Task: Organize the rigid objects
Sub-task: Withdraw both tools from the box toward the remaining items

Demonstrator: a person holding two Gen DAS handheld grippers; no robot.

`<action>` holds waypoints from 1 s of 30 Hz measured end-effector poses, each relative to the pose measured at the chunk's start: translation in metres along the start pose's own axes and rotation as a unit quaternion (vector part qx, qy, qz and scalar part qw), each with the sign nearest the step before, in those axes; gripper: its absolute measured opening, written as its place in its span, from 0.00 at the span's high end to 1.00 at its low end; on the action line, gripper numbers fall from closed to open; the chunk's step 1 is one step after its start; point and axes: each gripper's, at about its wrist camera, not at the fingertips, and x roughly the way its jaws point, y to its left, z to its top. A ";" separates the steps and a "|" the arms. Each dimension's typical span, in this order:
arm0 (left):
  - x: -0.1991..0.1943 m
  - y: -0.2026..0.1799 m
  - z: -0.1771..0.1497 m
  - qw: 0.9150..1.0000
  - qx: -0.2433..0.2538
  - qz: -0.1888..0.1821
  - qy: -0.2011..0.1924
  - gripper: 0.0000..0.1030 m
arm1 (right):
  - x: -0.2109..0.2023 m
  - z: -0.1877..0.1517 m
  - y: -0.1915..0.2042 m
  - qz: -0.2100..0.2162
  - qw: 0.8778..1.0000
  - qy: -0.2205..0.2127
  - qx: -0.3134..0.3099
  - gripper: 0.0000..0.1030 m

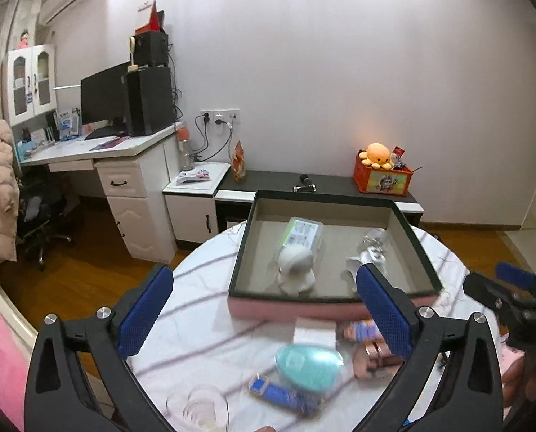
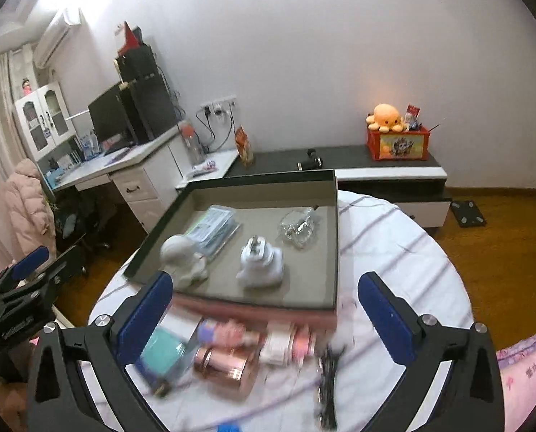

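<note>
Both grippers agape — nothing held

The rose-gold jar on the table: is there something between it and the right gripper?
Nothing visible. The rose-gold jar lies on its side, below and between the open fingers of the right gripper. A pink bottle lies beside it, toward the tray.

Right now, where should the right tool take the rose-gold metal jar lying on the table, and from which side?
Grip the rose-gold jar across its round body, coming from above. It lies on its side before the box, crowded by neighbours, so only the top is free. The right tool is open wide enough.
</note>
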 end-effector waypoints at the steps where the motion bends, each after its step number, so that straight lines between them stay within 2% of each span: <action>1: -0.010 -0.001 -0.004 1.000 -0.001 0.001 -0.005 0.00 | -0.012 -0.007 0.004 -0.001 1.000 -0.008 -0.001 0.00; 7: -0.059 -0.010 -0.028 1.000 0.007 0.001 -0.020 0.00 | -0.063 -0.033 0.023 -0.014 0.999 -0.037 -0.009 0.00; 10: -0.078 -0.014 -0.043 0.999 0.012 0.016 -0.027 0.00 | -0.085 -0.044 0.031 -0.023 0.998 -0.057 -0.013 0.00; 17: -0.104 -0.007 -0.075 0.999 0.005 0.024 -0.020 0.00 | -0.129 -0.070 0.038 -0.044 0.995 -0.084 -0.015 0.00; 30: -0.127 -0.007 -0.090 1.000 -0.001 0.012 -0.029 0.00 | -0.140 -0.099 0.043 -0.053 0.995 -0.075 -0.024 0.00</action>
